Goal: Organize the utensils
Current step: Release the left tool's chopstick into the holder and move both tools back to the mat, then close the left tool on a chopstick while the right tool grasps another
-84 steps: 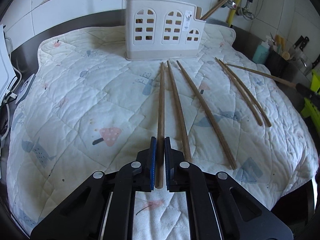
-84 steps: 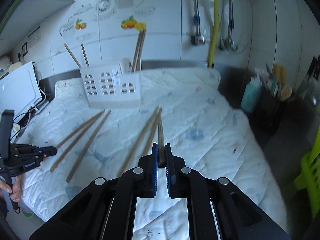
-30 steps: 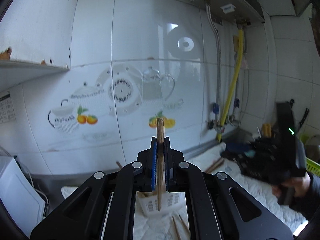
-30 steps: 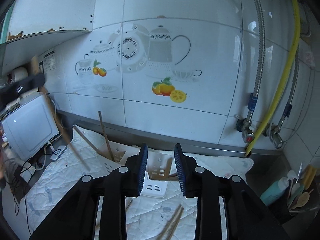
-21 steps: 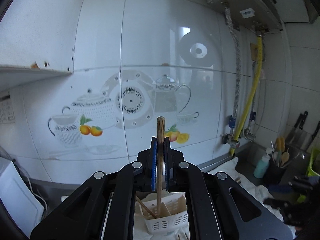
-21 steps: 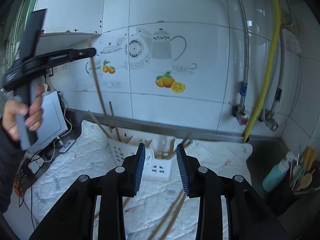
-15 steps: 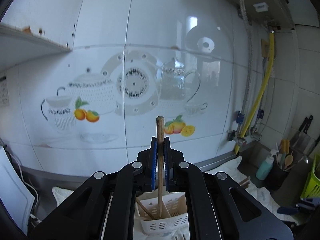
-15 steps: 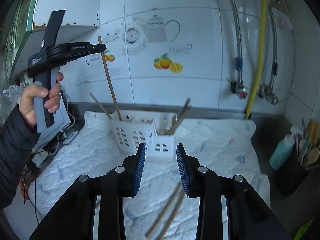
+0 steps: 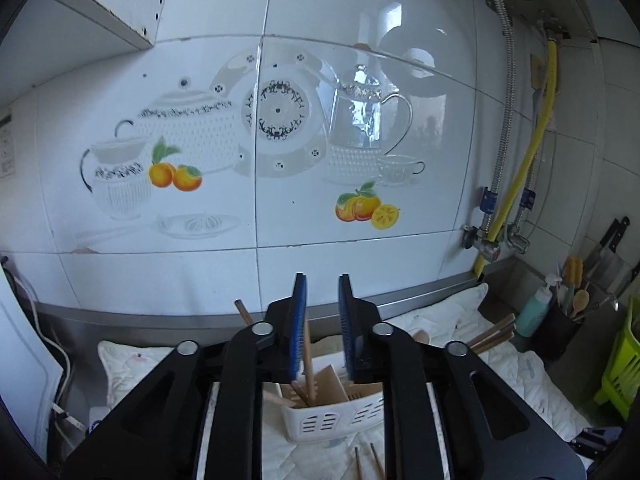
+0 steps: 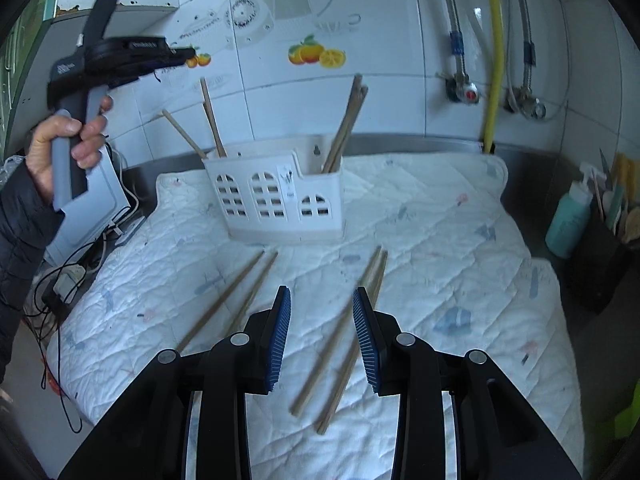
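Note:
The white utensil holder [image 10: 280,200] stands at the back of the quilted mat [image 10: 440,240]; it also shows in the left wrist view [image 9: 332,420]. Several wooden chopsticks stand in it, some on the left [image 10: 212,120] and some on the right [image 10: 348,120]. My left gripper [image 9: 322,320] is open and empty, high above the holder; a chopstick [image 9: 307,364] stands in the holder below it. It also shows in the right wrist view [image 10: 132,54]. My right gripper [image 10: 322,332] is open and empty above loose chopsticks [image 10: 340,340] on the mat. Another loose pair [image 10: 236,292] lies to the left.
A tiled wall with pipes and a yellow hose [image 10: 494,40] rises behind the mat. A teal bottle [image 10: 568,220] and a dark utensil pot [image 10: 608,248] stand at the right. A white appliance with cables [image 10: 92,216] sits at the left.
My left gripper opened and let its chopstick drop into the holder. My right gripper, open throughout, tilted down toward the loose chopsticks on the mat.

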A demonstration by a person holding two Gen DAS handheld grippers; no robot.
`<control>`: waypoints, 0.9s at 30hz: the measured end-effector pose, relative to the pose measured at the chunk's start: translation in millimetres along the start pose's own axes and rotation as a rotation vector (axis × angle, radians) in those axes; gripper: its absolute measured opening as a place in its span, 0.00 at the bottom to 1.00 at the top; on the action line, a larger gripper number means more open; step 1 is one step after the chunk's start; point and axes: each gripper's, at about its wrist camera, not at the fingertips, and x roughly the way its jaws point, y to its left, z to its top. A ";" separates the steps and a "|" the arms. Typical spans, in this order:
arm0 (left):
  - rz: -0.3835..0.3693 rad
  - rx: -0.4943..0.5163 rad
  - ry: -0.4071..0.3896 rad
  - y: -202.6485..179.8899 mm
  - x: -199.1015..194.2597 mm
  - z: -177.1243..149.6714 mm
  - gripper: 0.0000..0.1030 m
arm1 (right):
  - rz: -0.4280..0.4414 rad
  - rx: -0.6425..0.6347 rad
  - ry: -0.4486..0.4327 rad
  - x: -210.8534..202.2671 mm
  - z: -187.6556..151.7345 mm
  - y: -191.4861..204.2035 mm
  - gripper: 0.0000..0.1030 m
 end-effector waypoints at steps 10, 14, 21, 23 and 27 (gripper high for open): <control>0.020 0.076 0.040 -4.6 -70.6 -54.0 0.43 | -0.061 0.010 0.085 8.1 -59.5 2.9 0.31; 0.031 0.063 0.103 0.2 -89.2 -97.6 0.48 | -0.076 0.026 0.112 14.1 -77.1 2.2 0.27; 0.049 0.023 0.243 6.5 -96.9 -178.5 0.48 | -0.078 0.059 0.121 25.0 -84.6 4.6 0.23; 0.015 -0.007 0.282 8.4 -96.8 -195.9 0.48 | -0.076 0.070 0.129 30.6 -84.1 5.1 0.22; -0.023 -0.008 0.346 5.4 -95.0 -224.9 0.48 | -0.083 0.091 0.139 41.6 -84.0 4.9 0.19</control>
